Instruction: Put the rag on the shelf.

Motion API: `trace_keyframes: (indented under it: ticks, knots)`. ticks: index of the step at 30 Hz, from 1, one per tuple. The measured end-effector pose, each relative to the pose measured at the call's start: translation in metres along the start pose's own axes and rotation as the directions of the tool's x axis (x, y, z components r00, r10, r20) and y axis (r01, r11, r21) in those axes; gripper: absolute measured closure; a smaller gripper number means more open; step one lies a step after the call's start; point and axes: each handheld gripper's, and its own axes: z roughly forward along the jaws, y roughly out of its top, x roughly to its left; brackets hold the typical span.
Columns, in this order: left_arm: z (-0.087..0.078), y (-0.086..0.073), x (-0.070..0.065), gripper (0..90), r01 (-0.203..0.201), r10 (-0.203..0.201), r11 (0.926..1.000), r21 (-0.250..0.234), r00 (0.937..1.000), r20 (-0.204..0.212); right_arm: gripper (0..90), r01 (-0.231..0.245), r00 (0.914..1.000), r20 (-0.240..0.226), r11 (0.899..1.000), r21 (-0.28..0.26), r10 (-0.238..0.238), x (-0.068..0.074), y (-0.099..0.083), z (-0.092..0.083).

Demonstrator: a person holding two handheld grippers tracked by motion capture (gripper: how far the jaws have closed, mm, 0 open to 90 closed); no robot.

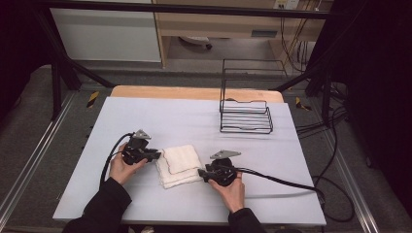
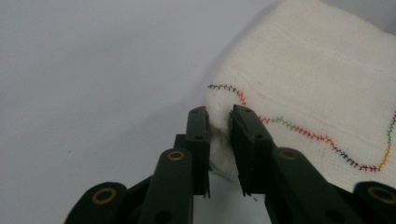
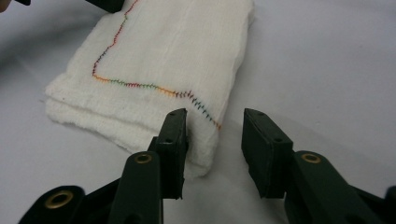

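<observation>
On the grey table, folded cloth corner clamped in left claw, beside open right claw.

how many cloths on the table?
1: a folded white cloth on the table between the left tongs and right tongs. Its stacked layers could hide a second one.

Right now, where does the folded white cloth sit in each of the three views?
High view: the folded white cloth lies near the table's middle, between the left gripper and the right gripper.
Left gripper view: right half of the picture, a corner pinched between the jaws.
Right gripper view: upper left and centre, its near corner between the open jaws.
Shared landmark: the multicoloured stitching on the cloth, seen in both gripper views.
</observation>
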Motion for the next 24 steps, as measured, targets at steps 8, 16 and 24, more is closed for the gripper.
trace_keyframes:
  ticks: [8, 16, 24]
  knots:
    - [-0.005, -0.001, -0.005, 84.7, 0.034, -0.034, 0.9992, 0.022, 0.9994, 0.004, 81.3, -0.015, 0.9994, -0.031, 1.000, 0.003, 0.015, 0.004, -0.003, 0.002]
    - [-0.031, -0.021, -0.018, 84.9, 0.044, -0.045, 0.9989, 0.013, 0.9988, 0.021, 83.5, 0.034, 0.9992, -0.023, 0.999, -0.020, -0.034, -0.007, 0.017, 0.006]
    - [-0.045, -0.043, -0.038, 83.1, 0.070, -0.070, 0.9975, -0.013, 0.9976, -0.003, 82.5, 0.103, 0.9945, -0.017, 0.994, -0.019, -0.103, -0.013, 0.030, 0.028]
